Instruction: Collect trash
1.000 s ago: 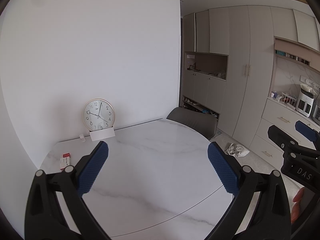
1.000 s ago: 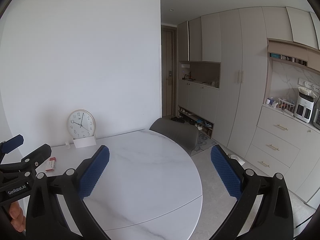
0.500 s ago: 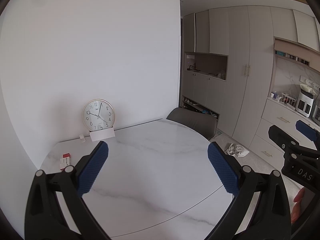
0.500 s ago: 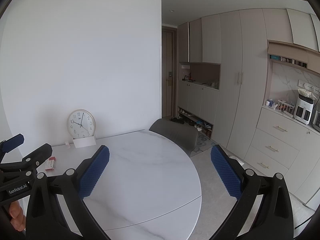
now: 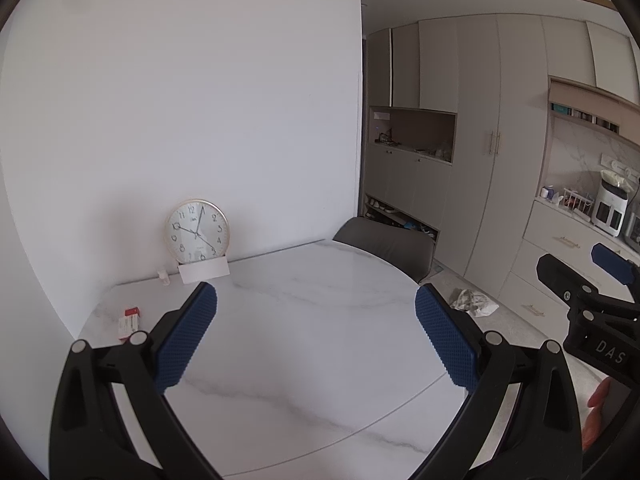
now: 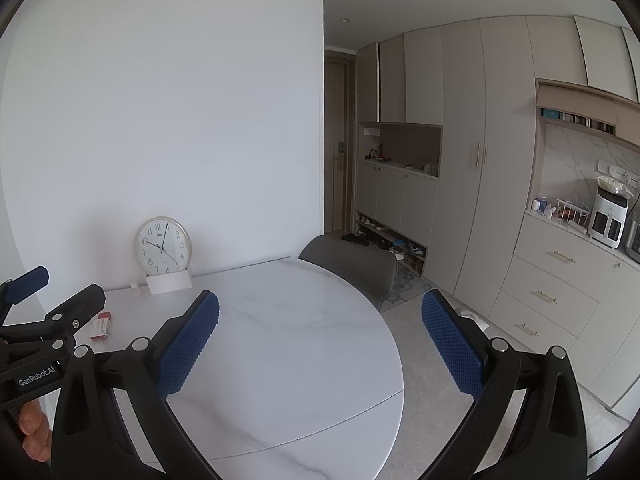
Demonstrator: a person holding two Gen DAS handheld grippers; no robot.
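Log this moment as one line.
left claw open, empty | right claw open, empty | both over table | crumpled paper on floor, untouched

The right gripper (image 6: 320, 336) hovers with jaws spread wide over a white marble table (image 6: 288, 344), the left gripper (image 6: 48, 312) alongside, and crumpled paper (image 6: 474, 318) lies on the floor beyond.

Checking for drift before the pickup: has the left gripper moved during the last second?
No. Its view frames the clock and crumpled paper exactly as before.
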